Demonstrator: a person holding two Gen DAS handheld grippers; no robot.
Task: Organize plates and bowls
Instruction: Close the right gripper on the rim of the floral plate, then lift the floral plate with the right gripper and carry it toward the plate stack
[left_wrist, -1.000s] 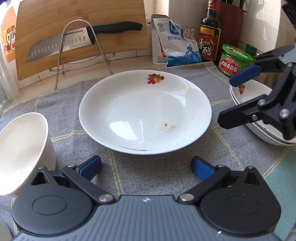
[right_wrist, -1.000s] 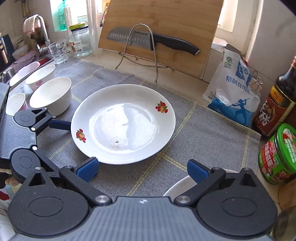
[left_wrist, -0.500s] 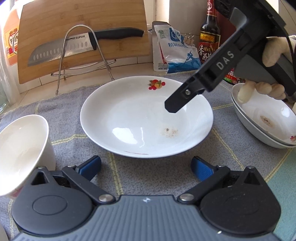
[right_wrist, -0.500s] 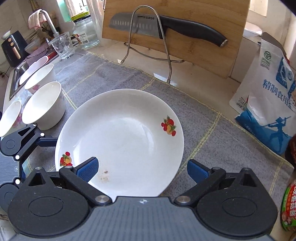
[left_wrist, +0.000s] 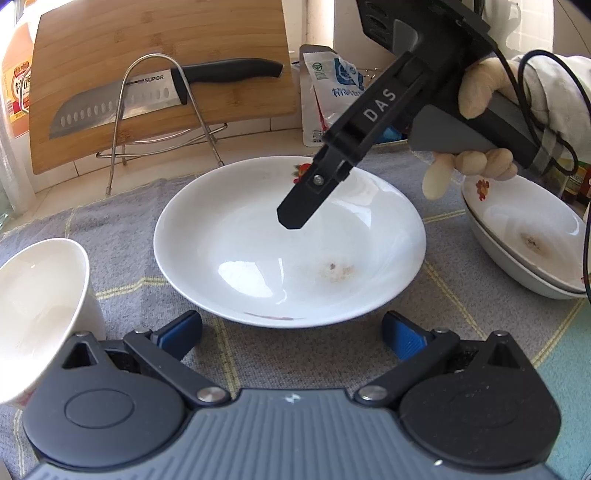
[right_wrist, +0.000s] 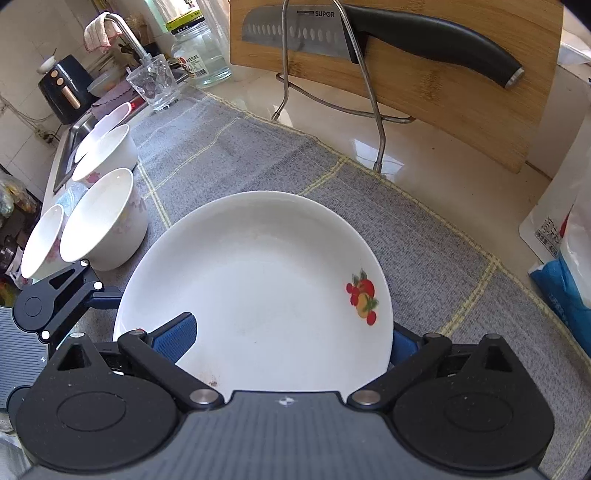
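A white deep plate (left_wrist: 288, 254) with a fruit print and a brown stain lies on the grey mat, just ahead of my left gripper (left_wrist: 291, 332). That gripper is open and holds nothing. My right gripper (left_wrist: 295, 216), held by a gloved hand (left_wrist: 476, 92), slants down over the plate's far right side. In the right wrist view the right gripper (right_wrist: 288, 339) is open astride the plate (right_wrist: 258, 280): one blue pad (right_wrist: 173, 336) is over the inside, the other sits outside the rim, partly hidden. Two stacked plates (left_wrist: 524, 236) lie at the right.
White bowls (right_wrist: 103, 218) stand in a row left of the plate, the nearest bowl (left_wrist: 37, 295) beside my left gripper. A cutting board (left_wrist: 159, 74) with a knife (left_wrist: 147, 96) on a wire stand leans behind. A salt bag (left_wrist: 332, 88), jars and a glass (right_wrist: 155, 85) line the counter.
My right gripper has swung left from over the stacked plates and come down around the middle plate's rim. The left gripper has stayed almost still.
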